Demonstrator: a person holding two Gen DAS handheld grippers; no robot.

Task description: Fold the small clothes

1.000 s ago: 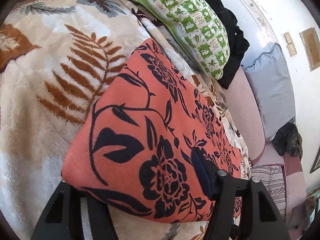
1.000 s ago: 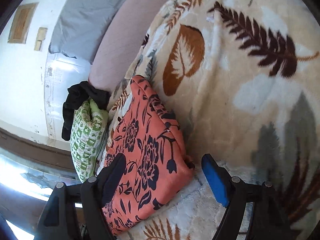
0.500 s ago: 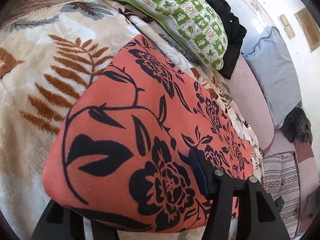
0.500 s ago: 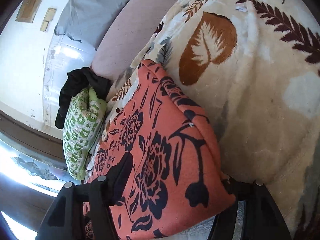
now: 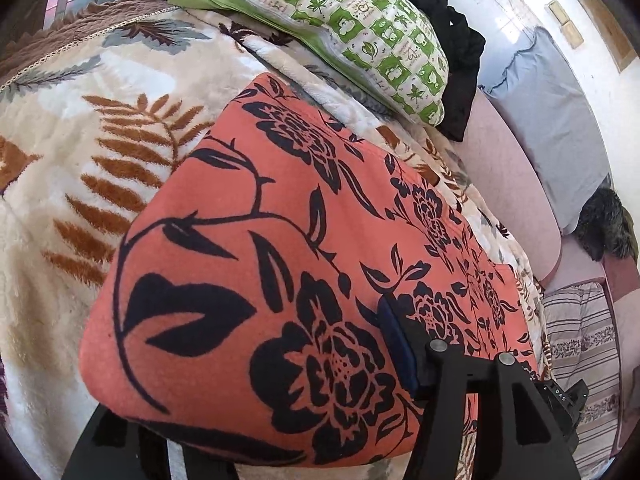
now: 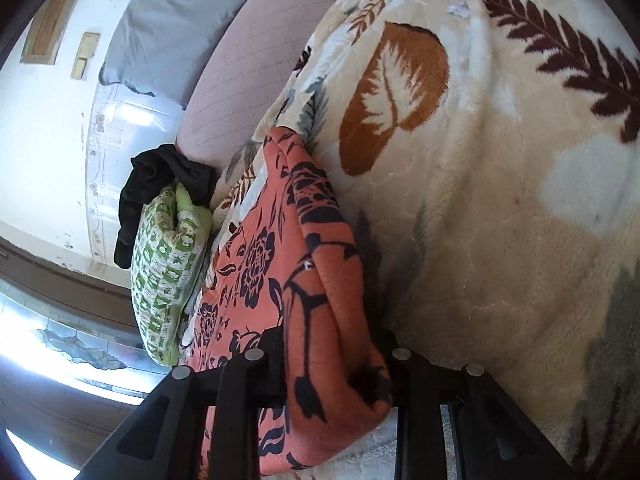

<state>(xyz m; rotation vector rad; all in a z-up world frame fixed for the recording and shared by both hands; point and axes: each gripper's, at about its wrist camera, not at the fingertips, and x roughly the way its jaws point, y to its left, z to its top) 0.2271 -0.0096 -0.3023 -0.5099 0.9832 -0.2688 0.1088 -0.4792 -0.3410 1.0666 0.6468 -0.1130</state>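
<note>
We count one coral floral garment (image 5: 280, 248) lying on one leaf-print blanket (image 5: 80, 184). The right gripper (image 6: 332, 364) is closing, its two fingers pinching a bunched edge of the garment. The left gripper (image 5: 256, 412) straddles the garment's near corner; whether it clamps, we cannot tell. Beyond lie one green patterned pillow (image 5: 340, 28) and one black cloth (image 5: 456, 36).

Right gripper (image 6: 332, 360) jaws closing, fabric bunched between them. Left gripper (image 5: 256, 404) half open, angled down, fabric between fingers.
</note>
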